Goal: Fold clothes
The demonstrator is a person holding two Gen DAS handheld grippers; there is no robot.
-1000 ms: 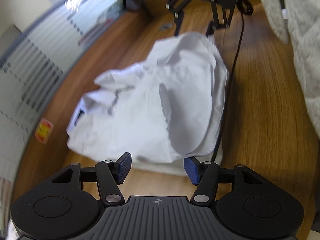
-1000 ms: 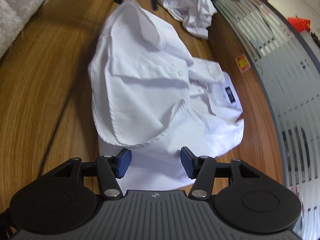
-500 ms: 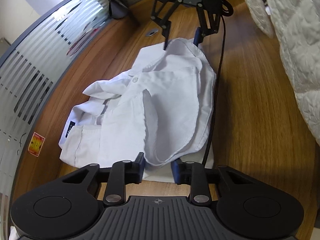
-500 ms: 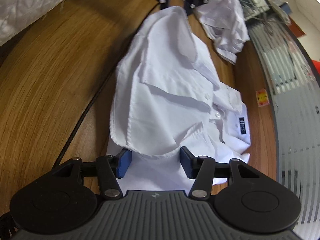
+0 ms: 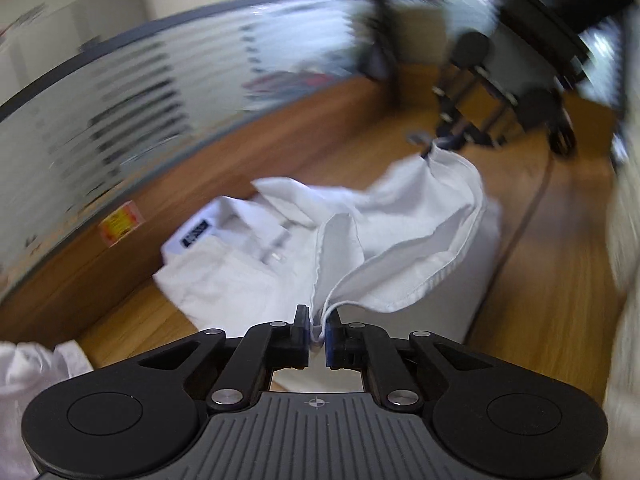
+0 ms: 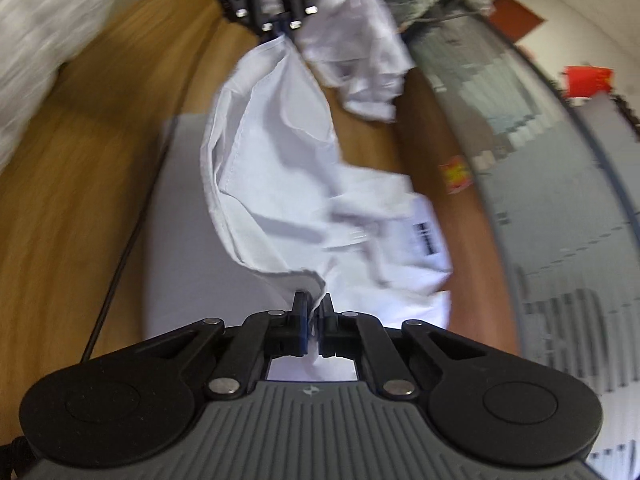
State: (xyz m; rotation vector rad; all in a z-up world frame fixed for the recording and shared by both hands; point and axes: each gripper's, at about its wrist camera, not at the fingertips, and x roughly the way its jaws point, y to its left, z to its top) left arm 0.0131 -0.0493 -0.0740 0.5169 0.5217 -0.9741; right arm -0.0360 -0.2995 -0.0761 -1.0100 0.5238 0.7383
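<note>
Two blurred wrist views over a wooden tabletop w/ warm orange-brown grain running lengthwise. A white shirt lies on it, its collar and dark neck label toward the frosted glass partition, which curves along the table's far edge w/ grey horizontal stripes. A small red-and-yellow sticker sits at the partition's base, near the collar. The left gripper has just been closing; its jaws are now clenched on the shirt's hem, fabric pinched between the blue pads. The right gripper has likewise just been closing and grasps the hem too, cloth bunched between its pads. Each gripper shows small in the other's view, at the far end of the hem; the hem hangs lifted between them in a sagging loop while the collar end rests on the wood. Under the lifted part lies a pale grey flat sheet, touching the table. A thin dark cable runs along the wood beside that sheet. A second crumpled white garment sits farther down the table, near the partition. A quilted off-white fabric edges the table's opposite side. Beyond the glass: pale walls, a red shape, blurred office clutter.
</note>
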